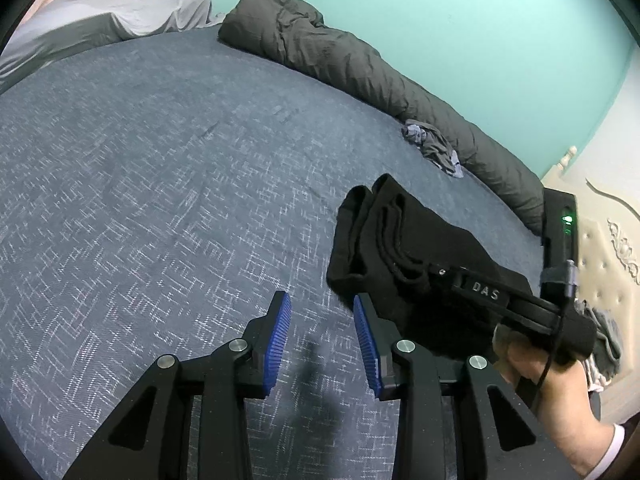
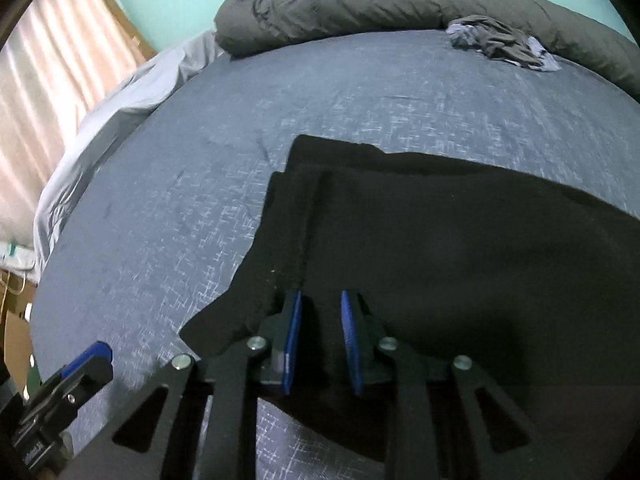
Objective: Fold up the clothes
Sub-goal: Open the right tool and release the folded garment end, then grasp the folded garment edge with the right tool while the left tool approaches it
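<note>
A folded black garment (image 1: 384,240) lies on the blue patterned bed (image 1: 160,184). In the left wrist view my left gripper (image 1: 322,336) is open and empty, just left of the garment's near edge. My right gripper shows there from the side (image 1: 480,290), resting over the garment, its tips hidden in the black cloth. In the right wrist view the right gripper (image 2: 320,344) hovers over the black garment (image 2: 460,248) with a gap between its blue pads and nothing clearly pinched. The left gripper's tip (image 2: 86,360) shows at lower left.
A rolled dark grey duvet (image 1: 360,64) lies along the far side by the turquoise wall. A small crumpled grey garment (image 1: 434,144) sits beside it. A light grey sheet (image 1: 100,20) hangs at the bed's left end. A cream headboard (image 1: 600,240) stands at right.
</note>
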A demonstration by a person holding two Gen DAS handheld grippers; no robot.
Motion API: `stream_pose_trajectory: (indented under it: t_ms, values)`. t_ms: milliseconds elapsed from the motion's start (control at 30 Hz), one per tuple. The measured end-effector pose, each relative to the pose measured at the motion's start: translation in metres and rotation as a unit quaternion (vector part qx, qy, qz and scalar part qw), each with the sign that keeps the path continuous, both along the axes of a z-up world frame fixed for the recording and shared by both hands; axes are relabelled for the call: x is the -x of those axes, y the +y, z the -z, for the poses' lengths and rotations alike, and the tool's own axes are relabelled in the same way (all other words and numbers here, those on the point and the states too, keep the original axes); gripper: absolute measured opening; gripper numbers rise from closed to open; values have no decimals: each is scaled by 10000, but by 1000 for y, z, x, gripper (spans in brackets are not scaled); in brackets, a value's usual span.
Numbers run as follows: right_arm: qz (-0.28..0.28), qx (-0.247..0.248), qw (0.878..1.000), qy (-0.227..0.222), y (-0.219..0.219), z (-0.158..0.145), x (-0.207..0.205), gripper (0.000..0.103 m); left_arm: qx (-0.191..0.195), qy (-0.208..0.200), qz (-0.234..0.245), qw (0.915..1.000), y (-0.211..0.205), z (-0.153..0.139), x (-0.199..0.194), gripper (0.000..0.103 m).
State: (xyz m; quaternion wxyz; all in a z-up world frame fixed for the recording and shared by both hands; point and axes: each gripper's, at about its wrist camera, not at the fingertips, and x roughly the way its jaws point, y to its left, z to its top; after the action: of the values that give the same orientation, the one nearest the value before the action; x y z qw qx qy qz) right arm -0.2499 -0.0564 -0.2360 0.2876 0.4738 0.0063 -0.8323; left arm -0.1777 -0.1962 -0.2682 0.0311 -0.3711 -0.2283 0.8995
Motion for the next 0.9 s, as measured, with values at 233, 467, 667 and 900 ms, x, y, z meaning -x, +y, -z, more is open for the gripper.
stream_pose_trajectory:
  t_ms: [233,467,667,900]
  values:
    - [265,541,9975,381,43,-19,-10,21,-193,18,94,9998,5,3,2,49]
    - [707,762,9930,558,135,-22,-20,21,-188,-29,153,9997,19,7,5,53]
    - [1156,708,9908,34,182,15,-9,17,-139,-66,206,9997,27,8,9,53]
    - [1098,620,9916,-287,173,40,-14,17,-193,-58,193,9996,25,8,11,53]
